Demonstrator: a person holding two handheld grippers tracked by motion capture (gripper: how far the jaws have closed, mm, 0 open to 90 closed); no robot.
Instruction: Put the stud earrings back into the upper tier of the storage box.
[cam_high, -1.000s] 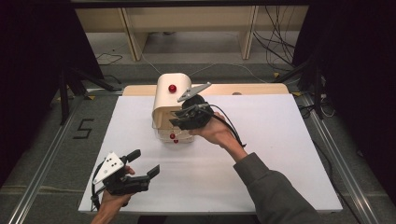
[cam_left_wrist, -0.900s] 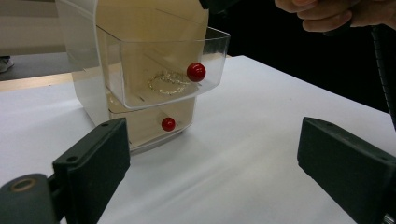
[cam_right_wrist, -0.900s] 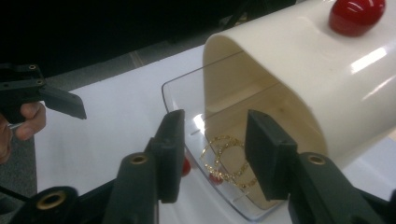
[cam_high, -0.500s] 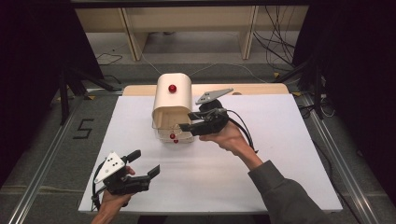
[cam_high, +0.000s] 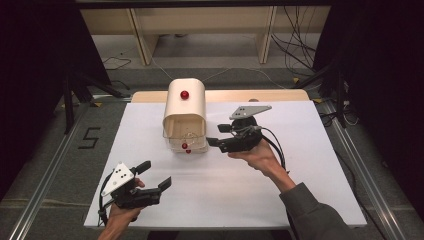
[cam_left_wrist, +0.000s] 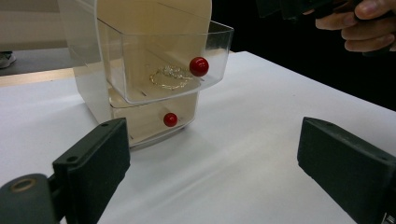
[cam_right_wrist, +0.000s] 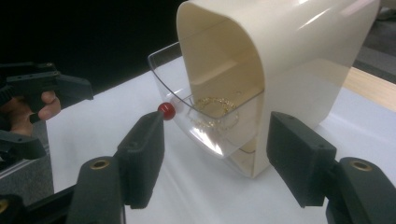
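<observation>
A small cream drawer cabinet (cam_high: 185, 107) stands at the table's far middle, with a red knob (cam_high: 185, 94) on its top. Its clear upper drawer (cam_left_wrist: 163, 60) is pulled out, and a gold chain (cam_right_wrist: 212, 109) lies inside. That drawer's red knob (cam_right_wrist: 166, 110) faces the near side. Under it, the lower drawer's knob (cam_left_wrist: 170, 119) sits close to the cabinet front. My right gripper (cam_high: 216, 135) hovers open just right of the drawer front, holding nothing. My left gripper (cam_high: 155, 175) is open and empty near the front left edge.
The white table sheet (cam_high: 300, 190) spreads around the cabinet, with a bare wooden strip (cam_high: 270, 95) along the far edge. Metal rails (cam_high: 45, 190) run down both sides of the table. Cables (cam_high: 300, 55) lie on the floor beyond.
My right gripper has drawn back to the right, away from the cabinet's front. The drawer stays pulled out. My left gripper has not moved.
</observation>
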